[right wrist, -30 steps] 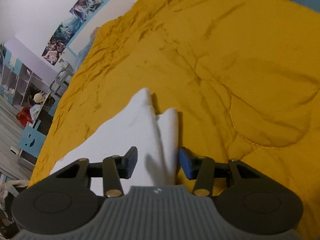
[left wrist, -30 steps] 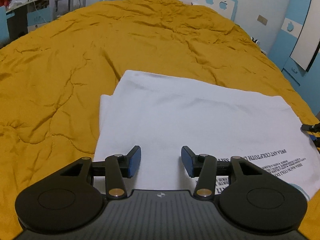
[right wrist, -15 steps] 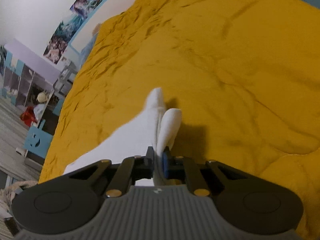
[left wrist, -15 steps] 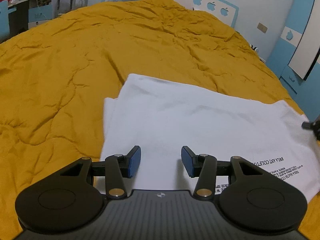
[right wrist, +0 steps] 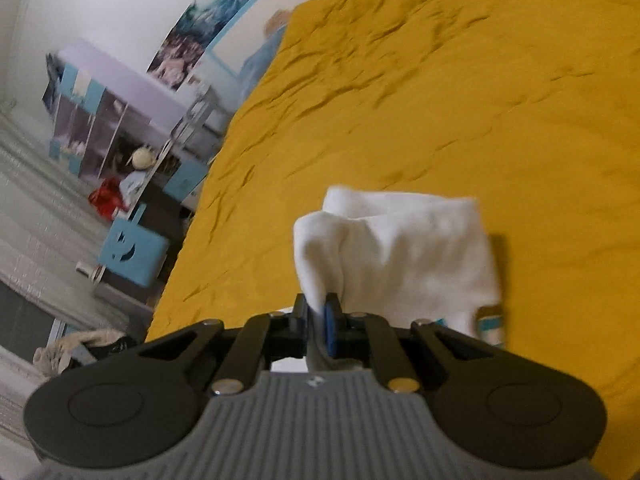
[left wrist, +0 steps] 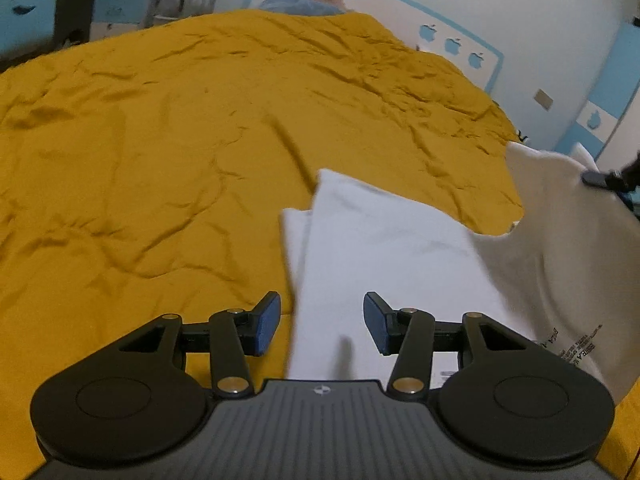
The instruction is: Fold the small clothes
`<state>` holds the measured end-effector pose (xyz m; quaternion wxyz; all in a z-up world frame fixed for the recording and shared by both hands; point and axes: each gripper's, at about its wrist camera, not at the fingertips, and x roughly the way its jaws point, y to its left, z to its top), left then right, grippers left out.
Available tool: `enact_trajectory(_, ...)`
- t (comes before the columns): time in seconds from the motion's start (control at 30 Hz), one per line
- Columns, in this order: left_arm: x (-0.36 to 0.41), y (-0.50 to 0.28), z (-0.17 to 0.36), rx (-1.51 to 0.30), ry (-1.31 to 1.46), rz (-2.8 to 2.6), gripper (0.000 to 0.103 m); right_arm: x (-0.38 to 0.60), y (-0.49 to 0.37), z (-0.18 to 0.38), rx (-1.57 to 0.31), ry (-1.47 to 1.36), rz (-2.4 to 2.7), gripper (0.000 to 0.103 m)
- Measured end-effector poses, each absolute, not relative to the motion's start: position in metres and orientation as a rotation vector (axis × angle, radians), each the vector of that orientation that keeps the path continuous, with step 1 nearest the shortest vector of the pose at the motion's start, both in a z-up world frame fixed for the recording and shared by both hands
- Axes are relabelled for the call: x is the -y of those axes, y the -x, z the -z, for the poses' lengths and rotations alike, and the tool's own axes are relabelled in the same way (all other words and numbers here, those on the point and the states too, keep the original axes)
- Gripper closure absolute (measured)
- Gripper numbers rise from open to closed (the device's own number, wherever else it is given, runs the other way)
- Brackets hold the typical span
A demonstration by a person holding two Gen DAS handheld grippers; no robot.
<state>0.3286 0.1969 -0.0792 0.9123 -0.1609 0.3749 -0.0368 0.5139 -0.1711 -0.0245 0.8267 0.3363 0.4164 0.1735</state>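
Observation:
A white T-shirt (left wrist: 384,248) with black printed text lies partly folded on the yellow bedspread (left wrist: 168,152). My left gripper (left wrist: 322,322) is open and empty, low over the shirt's near left edge. My right gripper (right wrist: 317,320) is shut on a bunched edge of the shirt (right wrist: 396,248) and holds it lifted off the bed. In the left wrist view the right gripper's fingers (left wrist: 600,178) show at the far right, with the raised shirt part (left wrist: 560,240) hanging below them.
The bed's headboard (left wrist: 452,40) with blue apple shapes is at the far end. A blue wardrobe (left wrist: 608,96) stands to the right. Shelves and a blue box (right wrist: 132,248) stand on the floor left of the bed.
My right gripper closed on the shirt's edge and lifted it up off the bed. My left gripper stayed open and shifted toward the shirt's left edge.

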Motion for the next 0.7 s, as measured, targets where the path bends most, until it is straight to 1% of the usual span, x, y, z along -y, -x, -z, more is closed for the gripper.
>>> enact_trajectory(0.17,-0.217,-0.327,0.082,-0.753,0.410,0.076,0.046,0.084,-0.524,0.023,-0.932,-0.677,-0.395,0.100)
enact_trajectory(0.37,-0.234,-0.326,0.086,-0.729,0.466,0.078,0.046,0.000,-0.535,0.038,-0.967,-0.599,-0.369,0.100)
enact_trajectory(0.47,-0.241,-0.325,0.090,-0.722,0.491,0.078,0.046,-0.032,-0.541,0.050,-0.981,-0.545,-0.358,0.100)
enact_trajectory(0.57,-0.247,-0.325,0.095,-0.724,0.518,0.072,0.046,-0.055,-0.546,0.069,-1.049,-0.495,-0.333,0.100)
enact_trajectory(0.7,-0.254,-0.324,0.098,-0.723,0.549,0.059,0.046,-0.079,-0.545,0.089,-1.094,-0.429,-0.330,0.099)
